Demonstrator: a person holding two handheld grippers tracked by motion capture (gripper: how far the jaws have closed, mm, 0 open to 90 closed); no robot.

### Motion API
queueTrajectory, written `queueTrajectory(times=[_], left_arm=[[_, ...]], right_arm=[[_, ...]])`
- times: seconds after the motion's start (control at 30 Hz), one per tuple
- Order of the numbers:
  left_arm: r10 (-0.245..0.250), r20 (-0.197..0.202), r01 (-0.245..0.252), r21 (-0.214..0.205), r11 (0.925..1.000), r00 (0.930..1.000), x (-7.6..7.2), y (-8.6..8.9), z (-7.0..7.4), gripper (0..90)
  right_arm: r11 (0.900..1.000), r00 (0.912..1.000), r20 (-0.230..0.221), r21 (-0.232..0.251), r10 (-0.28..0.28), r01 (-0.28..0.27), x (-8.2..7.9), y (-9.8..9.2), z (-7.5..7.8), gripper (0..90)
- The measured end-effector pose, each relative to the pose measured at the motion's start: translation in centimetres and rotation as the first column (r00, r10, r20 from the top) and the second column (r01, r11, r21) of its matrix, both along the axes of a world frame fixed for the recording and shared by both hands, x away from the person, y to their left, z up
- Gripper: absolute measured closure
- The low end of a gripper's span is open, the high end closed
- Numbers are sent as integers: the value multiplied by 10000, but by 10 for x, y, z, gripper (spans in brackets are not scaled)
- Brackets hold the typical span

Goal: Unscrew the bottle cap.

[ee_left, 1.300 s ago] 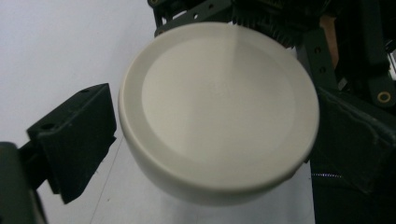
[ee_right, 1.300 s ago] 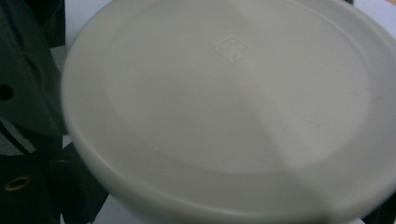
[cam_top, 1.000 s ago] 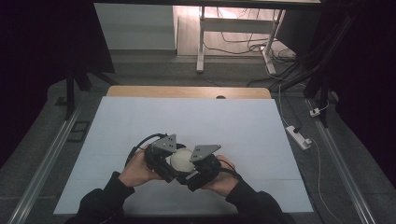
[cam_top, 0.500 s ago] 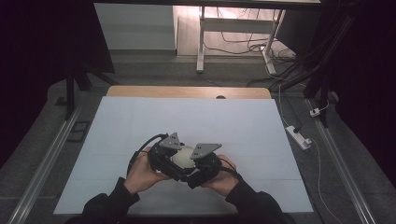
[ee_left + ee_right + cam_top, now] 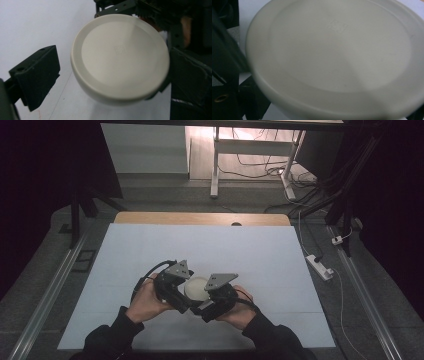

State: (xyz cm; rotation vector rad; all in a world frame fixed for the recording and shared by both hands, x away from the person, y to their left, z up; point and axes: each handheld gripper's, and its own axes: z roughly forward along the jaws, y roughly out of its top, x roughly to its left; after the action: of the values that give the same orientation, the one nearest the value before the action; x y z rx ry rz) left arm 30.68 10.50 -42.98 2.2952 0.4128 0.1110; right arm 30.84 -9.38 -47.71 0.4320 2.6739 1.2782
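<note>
White sheeting covers the bench (image 5: pixel 150 245); between both tools sits a cream lidded bowl (image 5: pixel 120 57), smooth, rigid, likely slippery. Left tool (image 5: pixel 172 285) gapes wide; right tool (image 5: pixel 215 296) unclear. Grip the rim.

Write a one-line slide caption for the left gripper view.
A round cream-white lidded container sits between the left gripper's open black jaws, above the white table.

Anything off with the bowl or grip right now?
The white bowl is tilted, its base facing the left gripper's camera, held off the table between both grippers. No crack or spill visible. The right gripper's hold can't be judged.
</note>
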Motion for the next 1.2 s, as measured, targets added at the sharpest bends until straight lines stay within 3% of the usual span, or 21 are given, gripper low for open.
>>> queueTrajectory(times=[0.07, 0.17, 0.4, 0.53, 0.77, 0.87, 0.9, 1.0, 1.2], left_arm=[[-794, -40, 794, -18, 9968, 9968, 0, 5, 1, 15], [-1337, -73, 1337, 29, 9910, 9910, 0, 6, 1, 15], [-1985, -26, 1985, -37, 9801, 9801, -1, 6, -2, 33], [-2159, -44, 2158, -114, 9764, 9764, -2, 6, -2, 74], [-1496, 101, 1495, 74, 9887, 9887, -3, 2, -3, 79], [-833, 56, 832, 152, 9964, 9965, -3, -3, -4, 80], [-833, 56, 832, 152, 9964, 9965, -3, -3, -4, 80], [-183, 99, 181, 259, 9995, 9998, -4, -8, -5, 80], [704, 207, -710, 295, 9970, 9973, -7, -15, -4, 81]], right_arm=[[9998, 9998, -45, 53, 213, -213, -1, 1, 0, 67], [9988, 9988, -103, 138, 478, -477, -4, 2, 1, 67], [9927, 9929, -21, 215, 1186, -1185, -10, 5, 2, 67], [9912, 9915, -71, 252, 1298, -1296, -12, 6, 4, 67], [9956, 9957, -29, 121, 924, -924, -8, 4, 2, 67], [9979, 9979, 8, -9, 648, -648, -6, 4, 2, 67], [9984, 9984, 29, -40, 568, -568, -5, 3, 1, 67], [9995, 9995, 78, -111, 298, -298, -4, 2, 1, 67], [9998, 9998, 148, -133, -147, 149, 0, 0, 0, 67]])
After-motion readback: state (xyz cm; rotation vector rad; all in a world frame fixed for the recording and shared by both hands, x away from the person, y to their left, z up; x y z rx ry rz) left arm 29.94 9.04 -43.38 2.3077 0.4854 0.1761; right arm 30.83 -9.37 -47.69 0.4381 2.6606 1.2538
